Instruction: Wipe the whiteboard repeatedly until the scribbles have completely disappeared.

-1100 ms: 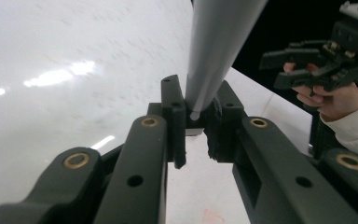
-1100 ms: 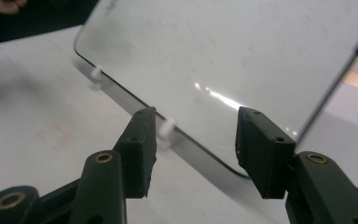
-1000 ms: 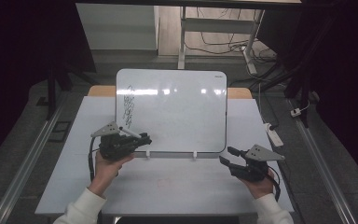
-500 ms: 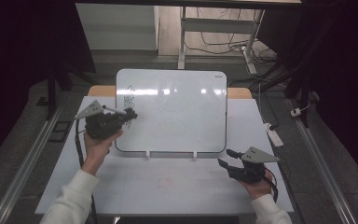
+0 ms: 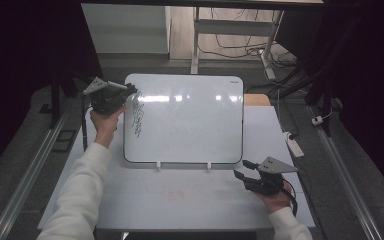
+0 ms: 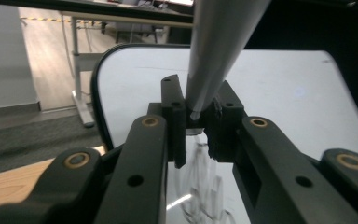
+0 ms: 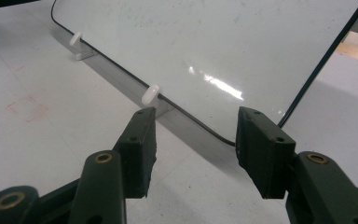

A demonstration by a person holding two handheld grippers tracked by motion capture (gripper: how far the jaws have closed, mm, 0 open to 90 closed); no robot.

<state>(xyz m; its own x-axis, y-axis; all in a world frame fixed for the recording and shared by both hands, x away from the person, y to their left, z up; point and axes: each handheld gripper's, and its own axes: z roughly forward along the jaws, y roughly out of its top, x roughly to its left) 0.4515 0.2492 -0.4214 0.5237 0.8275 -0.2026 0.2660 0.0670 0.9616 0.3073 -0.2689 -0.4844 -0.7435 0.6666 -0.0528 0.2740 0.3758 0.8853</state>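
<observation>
High view: left hand-held gripper pinches a marker at the whiteboard's upper left corner; right hand-held gripper spread, holding nothing.

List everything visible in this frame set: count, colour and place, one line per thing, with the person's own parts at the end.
whiteboard: one, white with dark rim, propped up mid-table
scribbles: one patch, black, board's left side
pegs: two, white, under the board's lower edge
marker: one, grey barrel, between the left jaws
table: one, white
power strip: one, white, by the table's right edge
left gripper: one, black, at the board's upper left corner, shut on the marker
right gripper: one, black, jaws open, low right, holding nothing
sleeves: two, white
</observation>
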